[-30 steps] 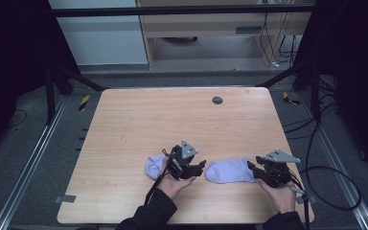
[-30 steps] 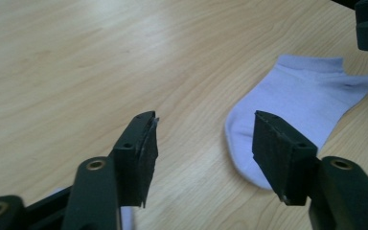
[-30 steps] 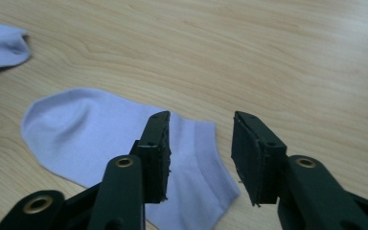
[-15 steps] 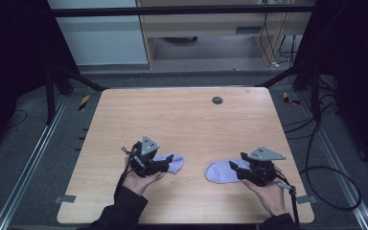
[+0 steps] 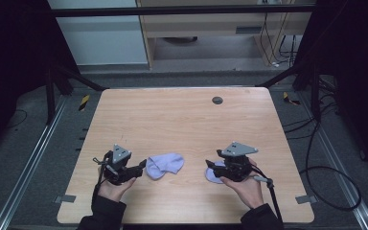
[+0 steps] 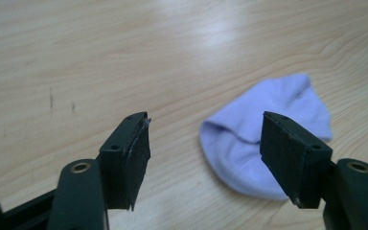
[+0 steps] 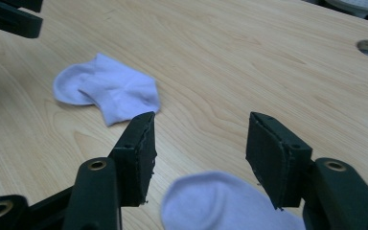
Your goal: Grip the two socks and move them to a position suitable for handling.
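Table (image 5: 182, 120) first: it is wide, bare wood, and your two socks now lie well apart on its near half, where a second ago they sat close together in front of you. You have drawn your hands outward since then, the left one well toward the left edge, and each sock went along with its gripper. The left sock (image 5: 165, 164) rests flat just beside the tip of your left gripper (image 5: 141, 168); in the left gripper view that sock (image 6: 268, 143) lies beyond and partly behind one jaw, not pinched, and the jaws stand wide with bare wood between them. They opened further and have just eased back a little. Your right gripper (image 5: 213, 168) has likewise let go: its jaws have just been opening and now stand released, with the right sock (image 7: 225, 206) lying low between them, its toe bulging up but the pads not pressing it. From above, that right sock (image 5: 212, 174) peeks out under the gripper body. So the pair looks to be separated and set down, and both are free for a fresh grasp if you mean to fold or match them. Little stands in your way: the small round hole (image 5: 217, 100) near the far edge is well clear, and the cable (image 5: 270, 191) trails off behind your right hand.
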`<action>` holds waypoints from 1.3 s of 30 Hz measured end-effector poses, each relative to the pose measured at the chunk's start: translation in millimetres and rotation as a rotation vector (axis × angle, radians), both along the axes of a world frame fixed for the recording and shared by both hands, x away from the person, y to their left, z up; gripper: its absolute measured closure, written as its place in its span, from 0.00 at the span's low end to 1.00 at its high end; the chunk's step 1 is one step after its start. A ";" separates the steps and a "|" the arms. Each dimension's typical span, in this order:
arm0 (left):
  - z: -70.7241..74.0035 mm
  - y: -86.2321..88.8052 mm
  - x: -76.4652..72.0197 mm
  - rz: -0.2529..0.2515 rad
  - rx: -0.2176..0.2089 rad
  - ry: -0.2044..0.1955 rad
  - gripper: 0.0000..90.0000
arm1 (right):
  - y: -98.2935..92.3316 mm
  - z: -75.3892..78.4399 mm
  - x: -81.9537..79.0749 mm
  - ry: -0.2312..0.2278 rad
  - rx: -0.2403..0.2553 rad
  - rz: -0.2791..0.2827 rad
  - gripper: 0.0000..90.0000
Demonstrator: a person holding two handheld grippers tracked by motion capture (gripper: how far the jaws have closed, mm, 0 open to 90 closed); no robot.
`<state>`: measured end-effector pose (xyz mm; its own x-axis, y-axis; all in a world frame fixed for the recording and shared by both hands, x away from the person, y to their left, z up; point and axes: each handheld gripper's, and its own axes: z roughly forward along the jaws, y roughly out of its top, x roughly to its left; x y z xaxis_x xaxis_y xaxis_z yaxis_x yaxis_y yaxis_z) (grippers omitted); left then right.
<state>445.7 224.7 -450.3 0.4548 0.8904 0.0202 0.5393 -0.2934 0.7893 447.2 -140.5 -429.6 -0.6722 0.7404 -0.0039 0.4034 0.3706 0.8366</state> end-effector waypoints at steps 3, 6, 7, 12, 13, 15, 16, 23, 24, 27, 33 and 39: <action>-9.0 4.7 0.3 0.014 0.008 0.024 0.41 | 13.0 -0.1 3.0 0.007 -0.008 0.024 0.51; -15.4 3.6 1.2 0.017 0.015 0.040 0.43 | 27.8 -1.7 6.5 0.010 -0.019 0.046 0.53; -16.8 2.3 1.5 0.015 0.017 0.045 0.44 | 32.8 -2.8 7.8 0.010 -0.021 0.053 0.53; -20.5 -6.5 2.5 0.012 0.004 0.053 0.48 | 57.8 -12.3 13.5 0.024 -0.044 0.096 0.56; -21.3 -9.1 2.6 0.013 0.006 0.052 0.49 | 62.6 -14.9 14.6 0.027 -0.051 0.107 0.58; -22.9 -13.0 3.1 0.005 0.014 0.055 0.50 | 71.6 -20.1 16.2 0.034 -0.063 0.128 0.60; -24.1 -15.1 3.1 0.003 0.015 0.057 0.51 | 75.6 -22.8 17.2 0.040 -0.069 0.137 0.61; -32.3 -20.2 6.4 0.000 0.025 0.090 0.59 | 97.2 -40.1 24.9 0.068 -0.112 0.165 0.64; -33.7 -20.5 6.9 0.000 0.026 0.105 0.59 | 100.0 -42.9 26.0 0.072 -0.120 0.166 0.64; -37.1 -21.2 7.9 -0.007 0.032 0.128 0.65 | 110.6 -53.5 28.5 0.085 -0.147 0.175 0.65; -41.2 -23.0 9.5 -0.015 0.040 0.156 0.72 | 119.0 -61.8 31.6 0.104 -0.168 0.188 0.68; -42.1 -24.3 10.1 -0.022 0.027 0.169 0.82 | 123.1 -67.3 31.5 0.115 -0.183 0.197 0.78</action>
<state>455.8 200.4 -492.4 0.4734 0.8802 -0.0343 0.6571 -0.3270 0.6792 478.8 -17.5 -497.0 -0.8064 0.5900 -0.0407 0.3973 0.5914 0.7017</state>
